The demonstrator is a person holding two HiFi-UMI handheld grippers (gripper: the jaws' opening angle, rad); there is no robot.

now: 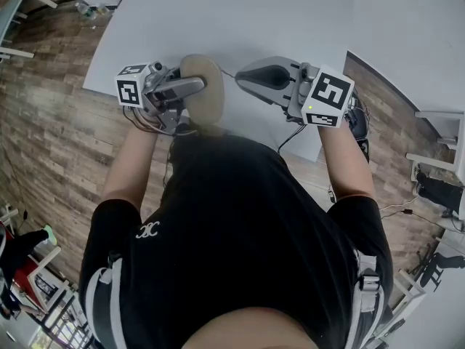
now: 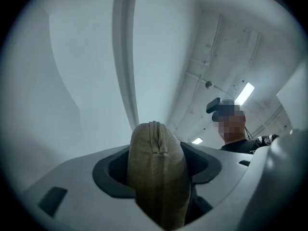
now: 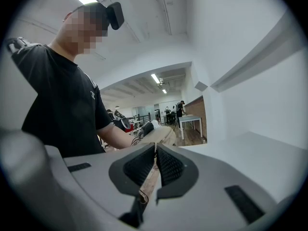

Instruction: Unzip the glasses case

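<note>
White tabletop (image 1: 218, 13) over a wood-plank floor (image 1: 51, 122), strip lights (image 2: 244, 93) glowing overhead, white desks (image 3: 190, 120) far back.

No words or numbers could be read. A small white emblem (image 1: 149, 230) on the person's black T-shirt (image 1: 240, 217), near the left shoulder, looked like interlocked C-shapes but was too small to be sure. The left cube (image 1: 131, 87) and the right cube (image 1: 328, 95) bore black-and-white square code markers, without letters.
</note>
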